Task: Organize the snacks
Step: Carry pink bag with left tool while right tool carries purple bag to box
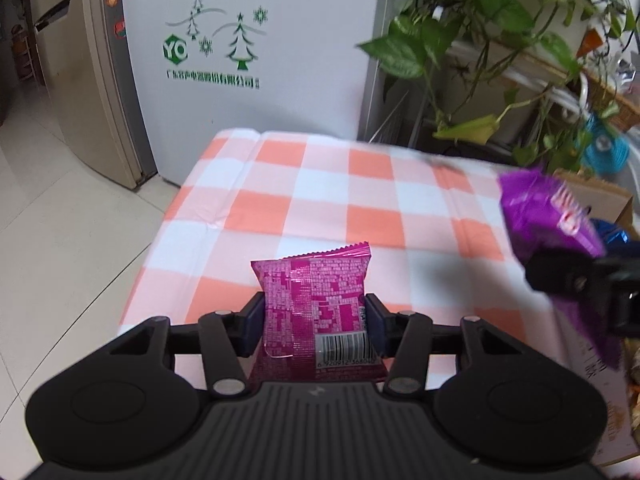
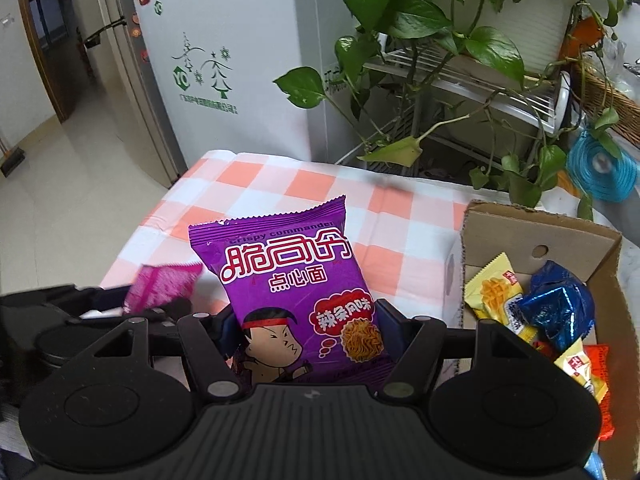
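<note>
1. Left gripper (image 1: 316,322) is clamped on the pink pack (image 1: 316,304), held above the cloth (image 1: 320,184); hold it firm.
2. Right gripper (image 2: 308,334) pinches the purple bag (image 2: 296,292); I'd carry it right and level.
3. Drop both in the box (image 2: 536,224), beside the yellow packs (image 2: 490,292).

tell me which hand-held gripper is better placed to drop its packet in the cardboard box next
Right, probably. The right hand-held gripper, holding the purple crinkly noodle packet, sits beside the open brown cardboard box. The left hand-held gripper, holding the magenta foil packet, sits farther away.
</note>
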Action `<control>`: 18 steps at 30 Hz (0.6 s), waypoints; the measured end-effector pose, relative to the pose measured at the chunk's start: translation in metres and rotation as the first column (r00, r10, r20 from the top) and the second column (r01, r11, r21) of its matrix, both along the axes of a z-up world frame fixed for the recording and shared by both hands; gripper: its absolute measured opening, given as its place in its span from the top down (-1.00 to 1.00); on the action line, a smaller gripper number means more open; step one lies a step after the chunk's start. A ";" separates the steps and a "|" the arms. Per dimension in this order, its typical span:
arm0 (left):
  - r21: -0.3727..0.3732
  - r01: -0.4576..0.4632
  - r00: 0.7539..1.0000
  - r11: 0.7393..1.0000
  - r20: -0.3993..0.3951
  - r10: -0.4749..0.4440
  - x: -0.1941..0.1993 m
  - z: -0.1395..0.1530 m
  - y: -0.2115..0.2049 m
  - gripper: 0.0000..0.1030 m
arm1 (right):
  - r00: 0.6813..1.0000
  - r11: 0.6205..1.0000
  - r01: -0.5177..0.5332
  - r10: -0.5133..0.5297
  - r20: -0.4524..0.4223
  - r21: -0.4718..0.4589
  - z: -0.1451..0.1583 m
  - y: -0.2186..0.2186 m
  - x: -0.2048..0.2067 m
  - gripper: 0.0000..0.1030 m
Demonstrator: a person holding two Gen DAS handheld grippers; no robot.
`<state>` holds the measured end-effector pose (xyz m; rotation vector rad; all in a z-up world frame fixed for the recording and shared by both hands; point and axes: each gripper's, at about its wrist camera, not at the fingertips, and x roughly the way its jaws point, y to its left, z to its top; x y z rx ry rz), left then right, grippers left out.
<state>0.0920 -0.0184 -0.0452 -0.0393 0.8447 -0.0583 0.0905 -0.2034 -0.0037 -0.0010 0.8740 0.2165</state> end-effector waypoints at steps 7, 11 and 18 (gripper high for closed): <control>-0.025 0.023 0.999 0.999 0.044 -0.022 -0.008 0.019 -0.006 0.02 | 1.000 1.000 -0.017 0.017 -0.002 0.024 0.003 -0.003 -0.004 -0.41; -0.044 0.033 0.998 0.999 0.050 -0.031 -0.010 0.024 -0.010 0.02 | 1.000 0.999 -0.021 0.022 -0.009 0.034 0.003 -0.007 -0.005 -0.41; -0.058 0.028 0.997 0.998 0.077 -0.023 -0.019 0.035 -0.009 0.02 | 0.999 0.999 -0.033 0.033 -0.006 -0.006 0.001 -0.008 -0.009 -0.41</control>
